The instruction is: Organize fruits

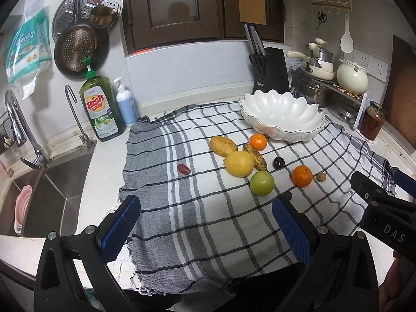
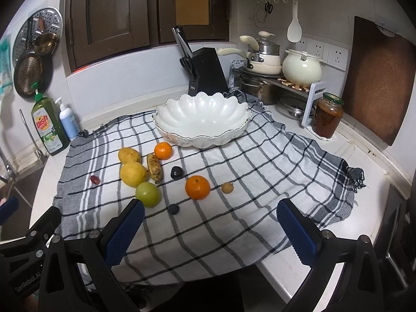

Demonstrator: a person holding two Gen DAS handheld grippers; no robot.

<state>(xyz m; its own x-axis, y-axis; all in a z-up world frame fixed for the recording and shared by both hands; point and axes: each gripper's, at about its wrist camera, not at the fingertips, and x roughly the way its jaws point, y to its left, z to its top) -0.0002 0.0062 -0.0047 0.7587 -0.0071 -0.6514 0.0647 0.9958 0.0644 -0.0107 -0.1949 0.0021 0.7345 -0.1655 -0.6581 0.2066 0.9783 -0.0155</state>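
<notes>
Checked cloth [image 2: 234,182] over the worktop [image 2: 364,161]; white scalloped bowl [image 2: 201,119] at 12 o'clock, holding nothing. Lemon [image 2: 133,174], green apple [image 2: 147,194], oranges [image 2: 197,187] and smaller fruits scattered at 9 to 10 o'clock of centre. Left gripper [image 1: 205,230] and right gripper [image 2: 210,230] spread wide, grasping nothing.

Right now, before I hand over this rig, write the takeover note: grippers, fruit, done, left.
Left gripper: open, empty, low over the checked cloth.
Right gripper: open, empty, same height.
White bowl: at the cloth's back, empty.
Fruit all loose on the cloth: lemon, green apple, banana, mango, two oranges, a dark plum, a red grape, a small tan fruit.
Done: nothing.
Left: every fruit.
</notes>
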